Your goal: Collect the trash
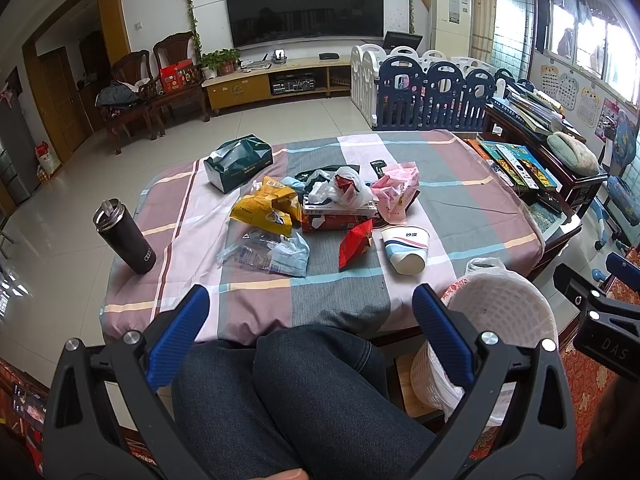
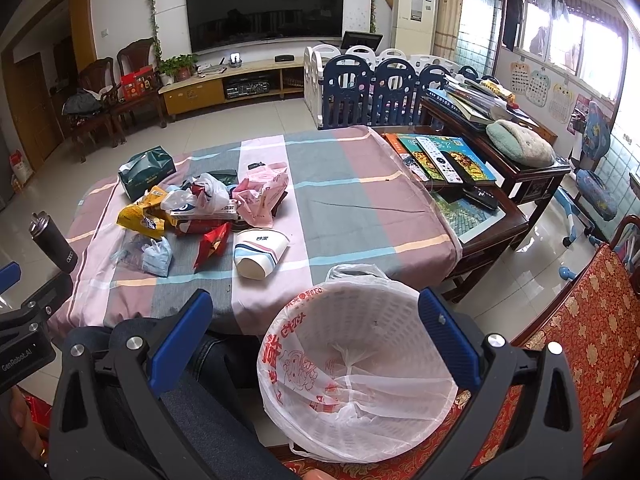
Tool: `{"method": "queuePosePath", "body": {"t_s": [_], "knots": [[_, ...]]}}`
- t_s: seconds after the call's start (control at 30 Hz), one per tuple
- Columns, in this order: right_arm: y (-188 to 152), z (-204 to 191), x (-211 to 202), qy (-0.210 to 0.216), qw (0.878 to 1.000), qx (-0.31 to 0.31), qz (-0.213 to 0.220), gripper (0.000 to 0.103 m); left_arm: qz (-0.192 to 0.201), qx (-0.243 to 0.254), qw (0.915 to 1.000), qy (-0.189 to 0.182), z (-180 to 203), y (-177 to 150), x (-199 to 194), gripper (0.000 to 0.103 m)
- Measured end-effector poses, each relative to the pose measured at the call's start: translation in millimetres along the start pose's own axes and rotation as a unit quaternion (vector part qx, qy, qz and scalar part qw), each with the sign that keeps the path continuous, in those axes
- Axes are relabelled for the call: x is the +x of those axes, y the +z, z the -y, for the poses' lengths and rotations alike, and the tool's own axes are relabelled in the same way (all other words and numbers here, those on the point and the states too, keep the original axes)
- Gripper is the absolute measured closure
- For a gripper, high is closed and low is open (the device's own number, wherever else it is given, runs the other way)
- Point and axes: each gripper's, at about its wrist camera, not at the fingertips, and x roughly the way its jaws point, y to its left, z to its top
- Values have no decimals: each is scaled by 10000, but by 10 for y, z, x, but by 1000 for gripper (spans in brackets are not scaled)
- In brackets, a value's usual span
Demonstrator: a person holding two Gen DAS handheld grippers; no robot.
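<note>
A pile of trash lies on the checked tablecloth (image 1: 460, 184): a yellow snack bag (image 1: 266, 208), a clear plastic wrapper (image 1: 272, 254), a red snack packet (image 1: 354, 242), a tipped paper cup (image 1: 406, 248), a pink bag (image 1: 396, 192), a white plastic bag (image 1: 346, 192) on a flat red box (image 1: 336, 218). The same pile shows in the right wrist view, with the cup (image 2: 260, 250) and red packet (image 2: 212, 244). A white bin (image 2: 360, 376) lined with a printed bag stands at the table's near right. My left gripper (image 1: 310, 304) is open over my knees. My right gripper (image 2: 316, 308) is open above the bin.
A green tissue box (image 1: 238, 162) and a black flask (image 1: 124, 236) stand on the table's left. Books and remotes (image 2: 444, 158) lie on a side table at the right. A red patterned chair (image 2: 580, 320) is at the near right. A playpen fence (image 1: 432, 96) stands behind.
</note>
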Motion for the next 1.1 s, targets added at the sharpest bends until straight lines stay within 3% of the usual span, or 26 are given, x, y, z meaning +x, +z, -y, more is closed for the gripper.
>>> {"method": "queuePosePath", "body": {"t_s": [1.1], "knots": [[21, 44, -5, 30, 10000, 23, -46, 2, -90, -49, 9999, -4, -1, -64, 85, 2]]}}
